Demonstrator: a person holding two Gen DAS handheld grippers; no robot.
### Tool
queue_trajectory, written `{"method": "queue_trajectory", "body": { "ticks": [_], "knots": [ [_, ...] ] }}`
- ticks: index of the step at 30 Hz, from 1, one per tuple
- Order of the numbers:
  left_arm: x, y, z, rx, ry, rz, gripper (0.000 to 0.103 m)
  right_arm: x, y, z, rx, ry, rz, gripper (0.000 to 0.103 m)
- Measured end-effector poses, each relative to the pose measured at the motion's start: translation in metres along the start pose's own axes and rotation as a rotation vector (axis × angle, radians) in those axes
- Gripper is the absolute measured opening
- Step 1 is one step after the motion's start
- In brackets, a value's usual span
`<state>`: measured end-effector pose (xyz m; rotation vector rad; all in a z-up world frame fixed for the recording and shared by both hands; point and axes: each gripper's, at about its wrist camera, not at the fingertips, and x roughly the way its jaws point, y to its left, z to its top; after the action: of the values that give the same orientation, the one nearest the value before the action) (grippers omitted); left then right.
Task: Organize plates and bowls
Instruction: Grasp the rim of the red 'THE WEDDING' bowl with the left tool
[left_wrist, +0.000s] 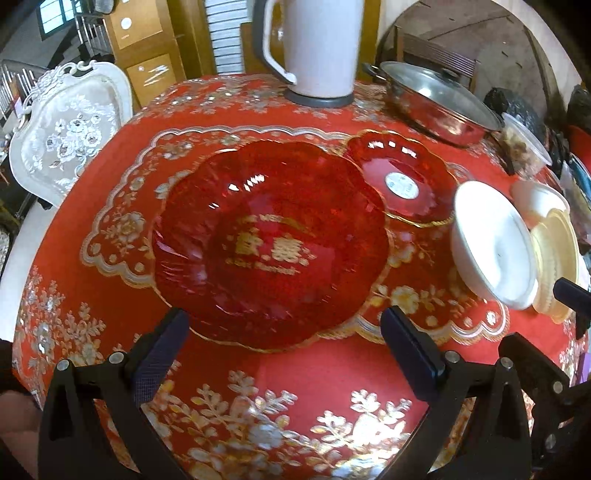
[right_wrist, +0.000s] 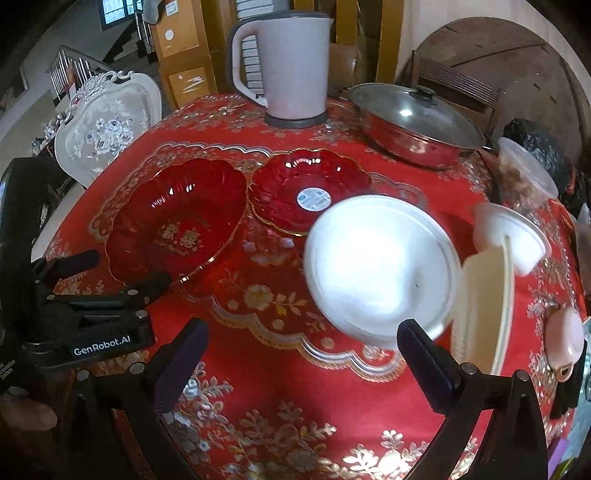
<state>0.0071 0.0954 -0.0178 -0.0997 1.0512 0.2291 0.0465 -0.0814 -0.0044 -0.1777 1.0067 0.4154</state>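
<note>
A large red glass plate (left_wrist: 269, 243) with gold lettering lies on the red tablecloth (left_wrist: 295, 384), just beyond my open left gripper (left_wrist: 288, 350), whose fingers straddle its near rim without touching it. Behind it to the right sits a smaller red plate (left_wrist: 402, 181) with a round sticker. A white bowl (right_wrist: 380, 262) sits just ahead of my open right gripper (right_wrist: 304, 360), its near rim close to the right fingertip (right_wrist: 413, 332). A cream ribbed plate (right_wrist: 487, 306) stands on edge right of the bowl, and a small white bowl (right_wrist: 513, 236) is behind it. Both grippers hold nothing.
A pale kettle (right_wrist: 291, 66) and a steel pot with a glass lid (right_wrist: 417, 122) stand at the table's far side. A plastic food container (right_wrist: 524, 173) and a pink object (right_wrist: 565, 339) are at the right edge. A white ornate chair (left_wrist: 70, 129) stands beyond the table's left.
</note>
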Motion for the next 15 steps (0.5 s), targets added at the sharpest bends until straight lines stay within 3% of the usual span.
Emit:
{"method": "queue_trajectory", "body": {
  "ticks": [9, 15],
  "knots": [
    [0.010, 0.059, 0.027, -0.083, -0.013, 0.067, 0.103, 0.030, 0.021, 0.038, 0.058, 0.029, 0.104, 0.102],
    [0.026, 0.084, 0.033, -0.117, 0.013, 0.079, 0.103, 0.064, 0.034, 0.047, 0.104, 0.103, 0.162, 0.102]
  ]
}}
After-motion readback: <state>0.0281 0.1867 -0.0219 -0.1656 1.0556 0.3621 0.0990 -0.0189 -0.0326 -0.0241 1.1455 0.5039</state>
